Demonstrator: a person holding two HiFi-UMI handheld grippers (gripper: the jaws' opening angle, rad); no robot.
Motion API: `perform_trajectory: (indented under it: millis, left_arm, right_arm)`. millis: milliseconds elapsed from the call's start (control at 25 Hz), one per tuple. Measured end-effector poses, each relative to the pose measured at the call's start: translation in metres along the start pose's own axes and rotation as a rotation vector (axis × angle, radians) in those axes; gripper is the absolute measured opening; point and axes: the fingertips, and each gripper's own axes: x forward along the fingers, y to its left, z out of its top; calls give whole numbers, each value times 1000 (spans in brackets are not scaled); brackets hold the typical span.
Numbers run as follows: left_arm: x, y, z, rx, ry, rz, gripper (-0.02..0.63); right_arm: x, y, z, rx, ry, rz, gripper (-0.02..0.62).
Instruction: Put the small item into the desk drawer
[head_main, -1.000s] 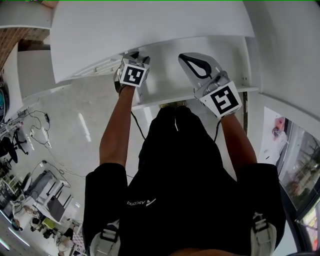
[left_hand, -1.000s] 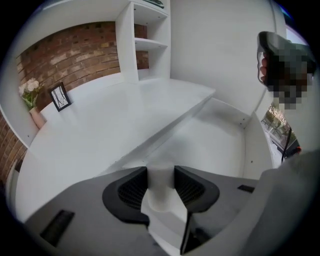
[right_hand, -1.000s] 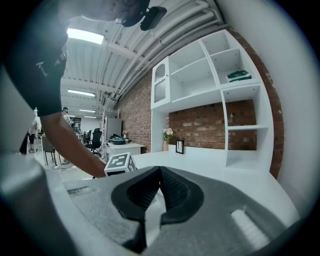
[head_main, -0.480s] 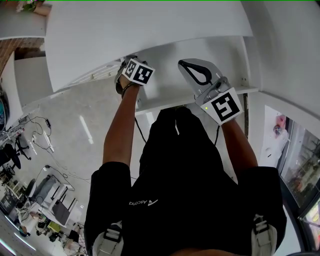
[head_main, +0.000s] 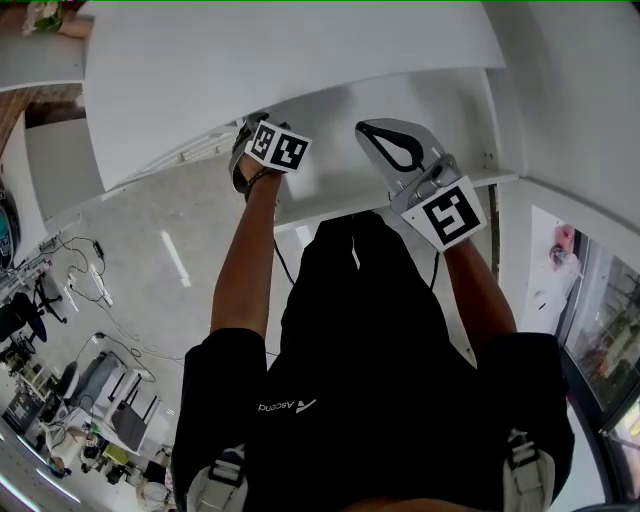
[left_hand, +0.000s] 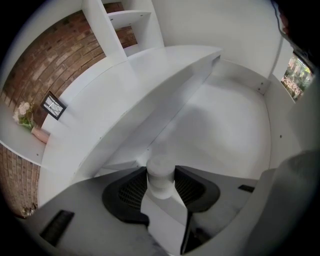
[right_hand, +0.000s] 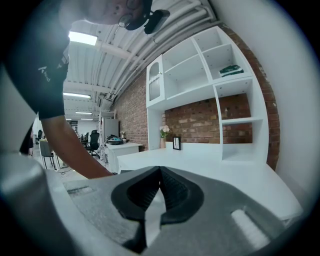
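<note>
since a second ago the left gripper (left_hand: 161, 170) has slid a little to the person's right and turned, so its marker cube sits further over the open drawer (head_main: 400, 95), while the right gripper (right_hand: 160, 172) has hardly shifted. the left jaws are clenched on the small white item (left_hand: 160, 182), a short pale cylinder standing upright between the ribbed pads, which touch it on both sides. it hangs above the drawer's bare white floor, just beside the overhanging desk top (left_hand: 125, 85), and does not look set down yet. the right jaws are pressed together on nothing, and that gripper hovers near the drawer's front edge, apart from the item. judging by this, the step in hand is the lowering and release. it would go best by carrying the item clear of the desk top's lip, bringing it down until its base is close to the floor and keeping it upright. only then should the pads part, and the gripper should lift straight up so neither pad tips the cylinder and sets it rolling.
</note>
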Motion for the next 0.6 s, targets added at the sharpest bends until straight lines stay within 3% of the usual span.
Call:
perform_trajectory:
  millis: [160, 320, 600]
  left_arm:
    - [-1, 3, 1, 1, -11, 8, 169]
    - [1, 1, 0, 7, -9, -7, 213]
    - [2, 0, -2, 15, -9, -20, 215]
  right_arm:
    - [1, -1, -3, 8, 8, 1, 2]
    - [1, -1, -6, 14, 13, -1, 2]
    - [0, -2, -12, 18, 21, -2, 2]
